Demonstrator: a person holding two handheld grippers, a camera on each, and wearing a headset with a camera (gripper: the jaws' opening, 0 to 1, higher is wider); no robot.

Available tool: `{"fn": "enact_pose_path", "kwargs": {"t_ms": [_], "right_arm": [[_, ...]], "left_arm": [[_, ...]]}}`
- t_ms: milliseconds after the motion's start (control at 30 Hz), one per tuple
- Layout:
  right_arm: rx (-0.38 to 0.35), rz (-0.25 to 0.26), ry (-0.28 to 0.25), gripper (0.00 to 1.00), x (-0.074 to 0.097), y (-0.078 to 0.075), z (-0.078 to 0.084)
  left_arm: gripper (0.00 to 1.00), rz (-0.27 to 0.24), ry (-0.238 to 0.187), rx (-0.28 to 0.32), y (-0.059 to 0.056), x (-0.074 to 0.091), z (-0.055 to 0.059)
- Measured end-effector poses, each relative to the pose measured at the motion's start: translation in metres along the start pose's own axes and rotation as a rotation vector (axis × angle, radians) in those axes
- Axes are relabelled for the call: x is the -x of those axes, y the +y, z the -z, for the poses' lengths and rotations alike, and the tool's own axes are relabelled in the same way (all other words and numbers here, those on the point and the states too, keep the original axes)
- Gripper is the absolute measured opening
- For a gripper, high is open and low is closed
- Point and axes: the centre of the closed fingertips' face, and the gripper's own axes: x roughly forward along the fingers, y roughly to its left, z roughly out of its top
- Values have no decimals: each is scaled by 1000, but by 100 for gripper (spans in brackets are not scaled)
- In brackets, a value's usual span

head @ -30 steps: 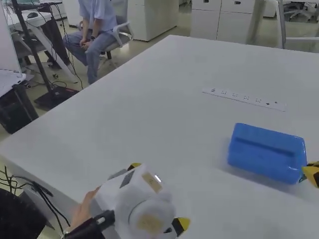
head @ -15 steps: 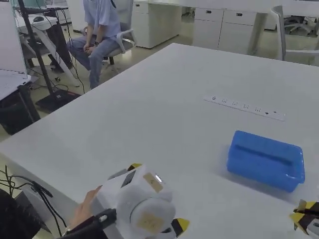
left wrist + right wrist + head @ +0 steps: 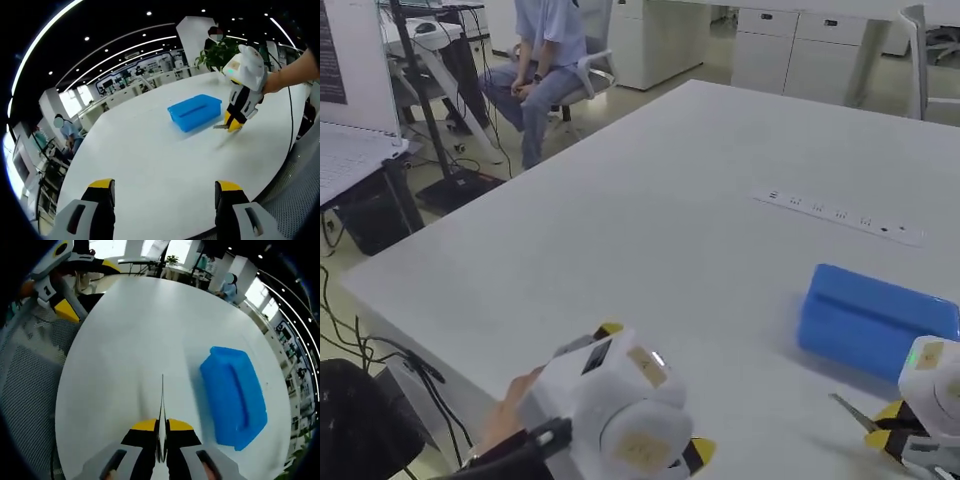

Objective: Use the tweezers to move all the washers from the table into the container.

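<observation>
- the left gripper (image 3: 165, 186) is held at the near edge of the white table (image 3: 650, 220). its two yellow-tipped jaws stand wide apart with nothing between them.
- in the head view a hand (image 3: 505, 415) grips this gripper from behind, low in the middle of the picture.
- the right gripper (image 3: 162, 424) has its jaws pressed together on the back end of the tweezers (image 3: 162, 395), which stick straight out ahead of it.
- the thin tweezer arms look closed to a single line. whether anything sits in the tip is too small to tell.
- in the left gripper view the tweezer tip hangs just above the table, with a faint shadow below it.
- the blue container (image 3: 232, 395) sits on the table just beside the tweezers, to their right in the right gripper view and apart from them.
- in the head view the right gripper is just in front of the container's near side.
- a white power strip (image 3: 840, 213) lies on the table beyond the container.
- a person (image 3: 548, 50) sits on a chair past the far left corner of the table.
</observation>
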Motion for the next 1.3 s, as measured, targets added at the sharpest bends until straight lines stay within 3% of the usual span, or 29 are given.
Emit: {"fn": "enact_pose_path", "kwargs": {"t_ms": [333,533,733,900,967,1067,1133,1233,1300], "right_arm": [[85,-93,35,3,-8,8,3],[113,-96,38,4,-9,8,3],[143,-67,40,8,-8,10,-2],[-6,18,-55,13,11,0,-17],[-118,59,-111,15,27,-3,-22],[-276,133,-201,18,51,-9,-27],[-403,166,-267,22,73,-7,-29],[-614,188,-395,26,100,-3,-29],[-684,195,-438,28,117,5,-26]], "left_arm": [[83,3,11,-4,-1,-1,2],[84,9,21,-9,-3,-2,3],[84,26,32,-14,-7,-2,5],[84,66,20,25,-12,-1,1],[84,94,31,55,-13,0,0],[84,99,9,114,-9,4,-7],[87,131,-8,187,-11,7,-14],[88,136,-26,186,-7,12,-24],[88,149,-41,172,-7,13,-32]]}}
